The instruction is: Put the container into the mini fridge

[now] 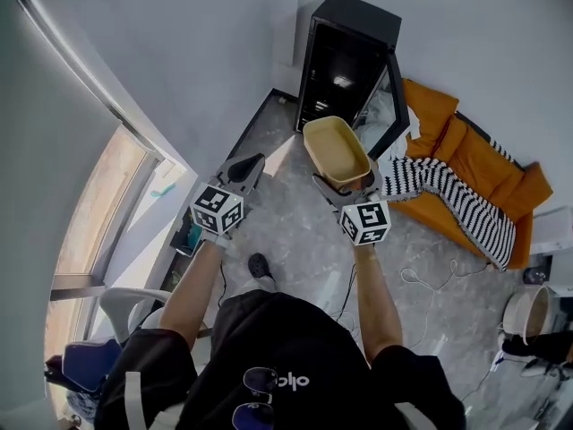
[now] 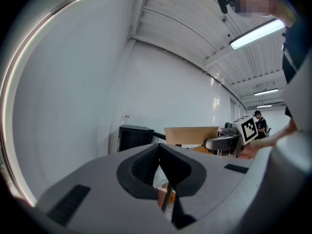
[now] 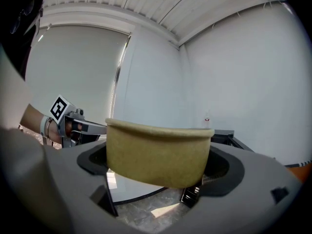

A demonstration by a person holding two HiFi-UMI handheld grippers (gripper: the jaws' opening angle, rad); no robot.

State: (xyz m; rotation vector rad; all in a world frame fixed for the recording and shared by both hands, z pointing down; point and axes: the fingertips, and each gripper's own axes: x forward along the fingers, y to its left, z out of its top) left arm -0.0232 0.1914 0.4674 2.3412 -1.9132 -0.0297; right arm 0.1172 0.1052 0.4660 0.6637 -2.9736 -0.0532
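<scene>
Tan container point(image 3: 158, 152) clamped between right gripper point(image 3: 161, 179) jaws.

The mini fridge point(image 1: 345, 56) stood with its door point(image 1: 391, 106) swung open to the right, its dark mouth clear. The container point(image 1: 336, 150), clamped in the right tool point(image 1: 347, 184), hung near that mouth over bare floor point(image 1: 291, 231). An orange sofa point(image 1: 474, 168) crowded the door's right side.

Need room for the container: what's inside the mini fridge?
The mini fridge stands open. Its dark interior shows faint shelf lines and a glint, but no items I can make out. The container, held in the right tool, covers the opening's lowest part.
</scene>
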